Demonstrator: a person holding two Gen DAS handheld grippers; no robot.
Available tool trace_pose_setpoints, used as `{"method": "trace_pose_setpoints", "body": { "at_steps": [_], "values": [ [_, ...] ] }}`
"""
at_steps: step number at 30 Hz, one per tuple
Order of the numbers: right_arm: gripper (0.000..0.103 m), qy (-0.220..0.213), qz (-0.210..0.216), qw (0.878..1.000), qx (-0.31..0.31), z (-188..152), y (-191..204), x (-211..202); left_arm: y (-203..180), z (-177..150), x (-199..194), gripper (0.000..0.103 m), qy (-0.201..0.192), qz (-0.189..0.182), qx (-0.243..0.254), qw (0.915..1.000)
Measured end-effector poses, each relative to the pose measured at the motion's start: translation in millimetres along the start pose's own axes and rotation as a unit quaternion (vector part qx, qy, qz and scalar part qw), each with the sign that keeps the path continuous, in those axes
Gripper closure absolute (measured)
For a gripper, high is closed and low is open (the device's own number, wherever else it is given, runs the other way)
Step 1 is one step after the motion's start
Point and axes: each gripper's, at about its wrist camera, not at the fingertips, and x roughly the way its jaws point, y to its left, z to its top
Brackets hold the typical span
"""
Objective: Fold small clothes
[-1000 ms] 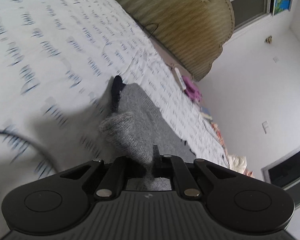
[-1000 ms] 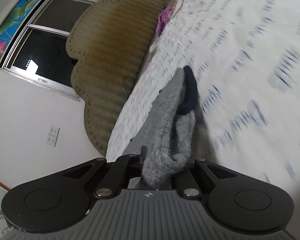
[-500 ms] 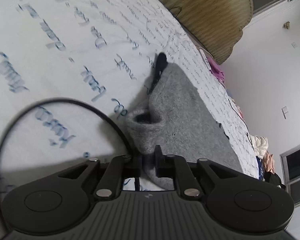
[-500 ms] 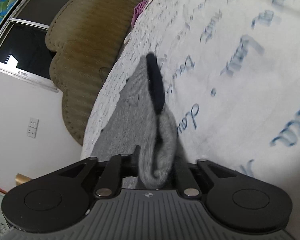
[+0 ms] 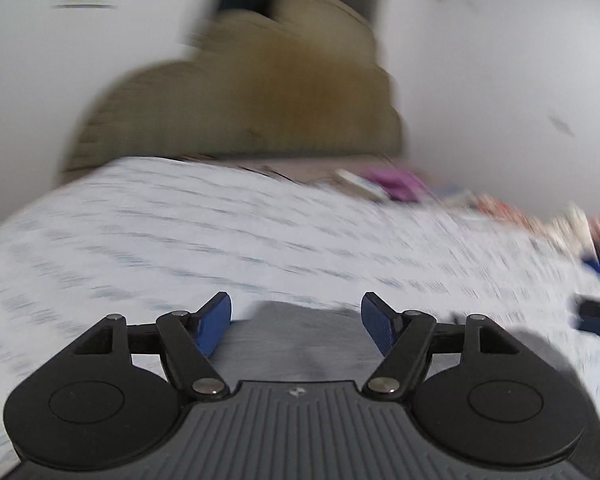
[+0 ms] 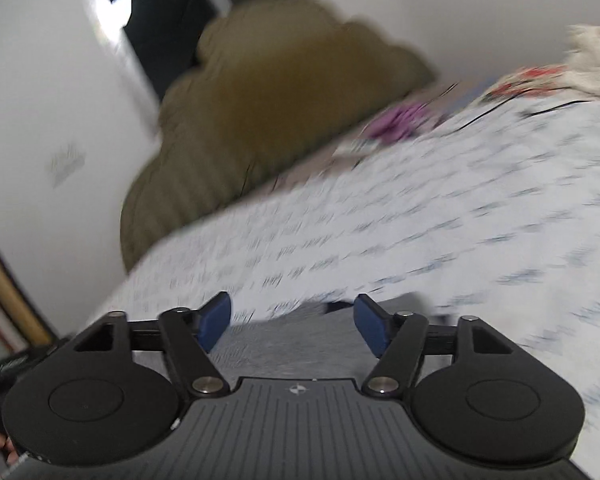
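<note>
The grey garment lies flat on the bed, low in the centre of both wrist views, just past the fingertips. Its edges are smeared by motion blur, so whether the fold sits square cannot be told.

The left gripper has just been opening; its jaws stand released, blue pads wide apart with nothing between them, the grey cloth showing only beyond the gap. The right gripper likewise has just been opening and is released and empty, with the garment below and beyond it.

The main risk is the fold springing loose: thick knit let go without a press can relax and slide open on the smooth printed sheet. A fingertip passing low could also snag the top layer and drag it askew. A thin black cable runs across the sheet at upper right, near the purple cloth by the padded headboard; a wide sweep that way could catch it.
</note>
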Motion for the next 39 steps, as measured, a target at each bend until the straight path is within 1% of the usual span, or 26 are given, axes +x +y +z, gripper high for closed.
{"method": "trace_pose_setpoints", "body": {
  "at_steps": [1, 3, 4, 5, 6, 7, 8, 10, 11, 14, 18, 19, 21, 22, 23, 25, 26, 28, 29, 30, 31, 33, 35, 37, 38, 39],
  "values": [
    [0.031, 0.024, -0.009, 1.000, -0.003, 1, 1, 20, -13, 1, 20, 0.031, 0.013, 0.003, 0.021, 0.9997],
    [0.031, 0.063, -0.041, 0.997, -0.024, -3, 2, 56, -26, -2, 60, 0.031, 0.066, 0.014, 0.041, 0.9968],
    [0.031, 0.077, -0.065, 0.994, -0.041, -6, 2, 71, -28, -4, 83, 0.031, 0.111, 0.015, 0.046, 0.9926],
    [0.030, 0.090, -0.092, 0.990, -0.059, -14, 0, 82, -27, -12, 96, 0.031, 0.151, 0.014, 0.047, 0.9874],
    [0.031, 0.105, -0.111, 0.985, -0.081, -23, -3, 88, -23, -18, 110, 0.030, 0.176, 0.018, 0.045, 0.9832],
    [0.028, 0.102, -0.114, 0.982, -0.109, -32, -7, 92, -18, -25, 115, 0.030, 0.169, 0.020, 0.049, 0.9841],
    [0.028, 0.078, -0.106, 0.983, -0.130, -43, -7, 90, -14, -32, 111, 0.027, 0.151, 0.016, 0.062, 0.9865],
    [0.027, 0.070, -0.102, 0.985, -0.122, -46, -9, 84, -9, -43, 107, 0.027, 0.126, 0.003, 0.075, 0.9891],
    [0.027, 0.070, -0.101, 0.985, -0.121, -46, -10, 86, -4, -45, 104, 0.027, 0.120, 0.001, 0.071, 0.9902],
    [0.023, 0.070, -0.100, 0.985, -0.120, -43, -8, 90, -3, -42, 109, 0.026, 0.116, 0.003, 0.058, 0.9915],
    [0.022, 0.069, -0.107, 0.983, -0.132, -43, -3, 93, -7, -40, 108, 0.026, 0.107, 0.013, 0.068, 0.9918],
    [0.022, 0.067, -0.106, 0.984, -0.128, -42, -4, 93, -6, -37, 105, 0.026, 0.101, 0.019, 0.065, 0.9925],
    [0.021, 0.063, -0.107, 0.984, -0.126, -42, -4, 91, -5, -34, 86, 0.027, 0.085, 0.058, 0.059, 0.9929],
    [0.020, 0.060, -0.109, 0.984, -0.127, -43, -3, 90, -4, -34, 76, 0.027, 0.083, 0.071, 0.056, 0.9924],
    [0.019, 0.058, -0.109, 0.984, -0.127, -43, -3, 88, 0, -35, 64, 0.027, 0.086, 0.072, 0.047, 0.9926],
    [0.016, 0.053, -0.108, 0.985, -0.123, -44, -3, 86, 4, -38, 45, 0.026, 0.090, 0.045, 0.031, 0.9944],
    [0.016, 0.052, -0.107, 0.985, -0.121, -44, -3, 85, 3, -42, 35, 0.026, 0.089, 0.032, 0.034, 0.9949],
    [0.015, 0.052, -0.105, 0.986, -0.117, -44, -5, 85, -3, -51, 27, 0.025, 0.088, 0.027, 0.065, 0.9936],
    [0.015, 0.053, -0.104, 0.986, -0.116, -43, -5, 85, -5, -58, 30, 0.022, 0.094, 0.036, 0.084, 0.9913],
    [0.014, 0.053, -0.103, 0.987, -0.116, -43, -6, 85, -5, -65, 36, 0.013, 0.099, 0.047, 0.092, 0.9898],
    [0.014, 0.054, -0.102, 0.987, -0.115, -43, -5, 85, -3, -70, 41, 0.012, 0.099, 0.051, 0.084, 0.9902],
    [0.014, 0.054, -0.103, 0.986, -0.117, -43, -5, 86, 3, -64, 50, 0.008, 0.107, 0.044, 0.061, 0.9914],
    [0.014, 0.056, -0.107, 0.985, -0.120, -43, -3, 87, 3, -65, 48, 0.008, 0.106, 0.045, 0.067, 0.9911],
    [0.019, 0.061, -0.117, 0.983, -0.129, -38, 2, 82, 4, -61, 34, 0.008, 0.097, 0.062, 0.058, 0.9917],
    [0.019, 0.050, -0.132, 0.981, -0.133, -34, 6, 73, 7, -60, 22, 0.008, 0.091, 0.068, 0.044, 0.9925],
    [0.017, 0.027, -0.138, 0.981, -0.131, -31, 12, 57, 13, -59, 9, 0.008, 0.089, 0.064, 0.023, 0.9937]
  ]
}}
